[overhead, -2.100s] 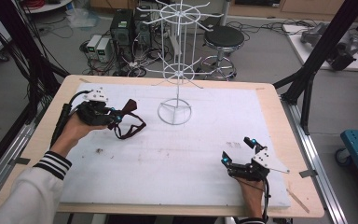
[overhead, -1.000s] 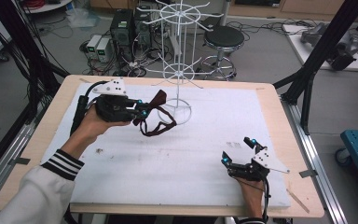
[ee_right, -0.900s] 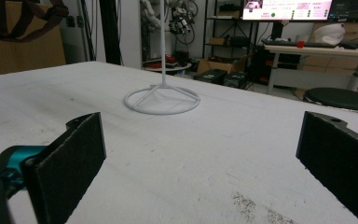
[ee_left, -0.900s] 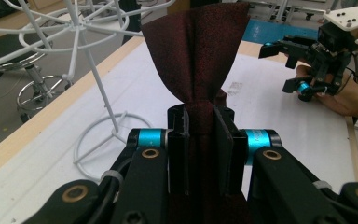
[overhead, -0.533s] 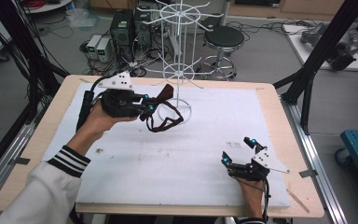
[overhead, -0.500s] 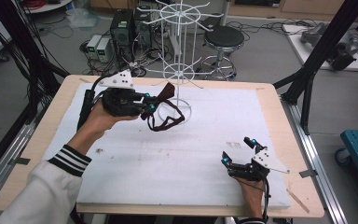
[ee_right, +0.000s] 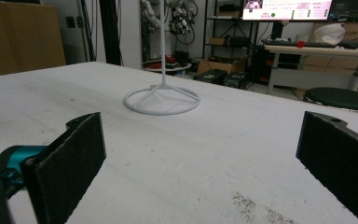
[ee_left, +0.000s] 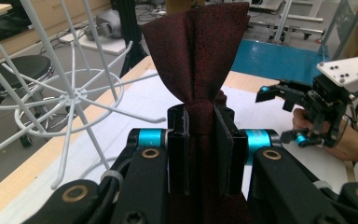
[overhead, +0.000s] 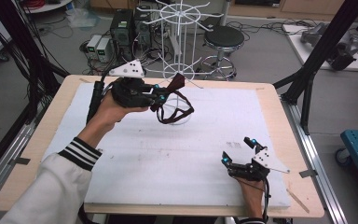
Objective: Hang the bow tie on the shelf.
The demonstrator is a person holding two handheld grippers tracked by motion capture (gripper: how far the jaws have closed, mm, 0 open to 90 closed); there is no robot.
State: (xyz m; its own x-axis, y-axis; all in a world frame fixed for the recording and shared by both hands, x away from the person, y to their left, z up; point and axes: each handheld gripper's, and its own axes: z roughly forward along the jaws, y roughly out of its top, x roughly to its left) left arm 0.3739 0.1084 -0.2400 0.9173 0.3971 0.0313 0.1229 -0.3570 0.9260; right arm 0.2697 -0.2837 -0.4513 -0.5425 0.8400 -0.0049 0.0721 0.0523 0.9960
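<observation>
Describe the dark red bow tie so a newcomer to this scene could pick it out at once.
Start at the white foam board covering the wooden table, then find the tall white wire display rack at its far edge. Just in front of the rack, the left gripper holds up the dark red fabric bow tie, pinched at its knot, its dark strap looping below. It is the scene's one cloth item.
</observation>
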